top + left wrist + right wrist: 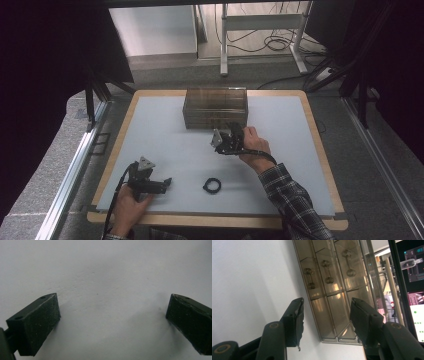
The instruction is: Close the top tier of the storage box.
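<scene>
The right tool [231,134] is held just in front of a smoky translucent drawer cabinet [215,107] that stands at the far middle of the pale worktop [165,135]. In the right gripper view the tool [325,315] is turned on its side and faces the cabinet [329,282] front; its jaws stand partly apart with nothing between them, and the pads press on nothing. The cabinet front shows drawers in rows, several with dumbbell-shaped pull handles [326,271]; whether any pad touches the front cannot be told. The left tool [150,184] rests low near the front left of the worktop, held in the person's left hand [131,204], well apart from the cabinet. In the left gripper view its jaws are wide apart over bare worktop surface [107,290], gripping nothing. A small black ring [212,185] lies flat on the worktop between the two hands, near the front edge, touched by neither tool. The right forearm wears a checked sleeve [295,200].
</scene>
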`<state>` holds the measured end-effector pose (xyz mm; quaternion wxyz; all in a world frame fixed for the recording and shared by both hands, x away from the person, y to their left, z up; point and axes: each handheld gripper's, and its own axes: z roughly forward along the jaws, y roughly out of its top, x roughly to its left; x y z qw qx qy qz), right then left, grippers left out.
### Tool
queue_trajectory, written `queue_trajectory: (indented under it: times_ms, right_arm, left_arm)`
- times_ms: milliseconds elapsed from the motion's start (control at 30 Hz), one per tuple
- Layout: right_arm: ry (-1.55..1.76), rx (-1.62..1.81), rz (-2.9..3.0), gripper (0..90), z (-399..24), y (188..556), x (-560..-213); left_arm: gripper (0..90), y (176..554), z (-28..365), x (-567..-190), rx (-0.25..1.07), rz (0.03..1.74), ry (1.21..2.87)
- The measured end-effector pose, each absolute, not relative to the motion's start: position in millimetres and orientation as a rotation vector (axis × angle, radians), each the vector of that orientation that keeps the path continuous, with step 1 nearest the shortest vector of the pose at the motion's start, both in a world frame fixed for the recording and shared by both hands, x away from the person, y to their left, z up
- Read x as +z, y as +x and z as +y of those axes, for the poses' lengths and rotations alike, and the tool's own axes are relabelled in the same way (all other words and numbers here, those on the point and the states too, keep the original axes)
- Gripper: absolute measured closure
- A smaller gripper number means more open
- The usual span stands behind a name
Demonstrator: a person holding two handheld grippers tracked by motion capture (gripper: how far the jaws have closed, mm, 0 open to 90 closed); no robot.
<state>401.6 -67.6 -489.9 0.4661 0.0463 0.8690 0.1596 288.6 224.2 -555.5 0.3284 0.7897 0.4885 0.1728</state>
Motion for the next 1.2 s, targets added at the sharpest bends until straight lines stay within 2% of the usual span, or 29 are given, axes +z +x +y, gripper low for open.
queue_trajectory:
  times_ms: [600,1200]
  right_arm:
    - [0.064,0.316,2.081,46.3,-56.6,406.7,-491.9]
    - [0.003,0.225,2.024,51.0,-45.6,415.0,-497.2]
  left_arm:
    - [0.0,288.6,224.2,-555.5,0.453,1.278,2.067]
    - [0.0,288.5,224.1,-555.5,0.451,1.281,2.066]
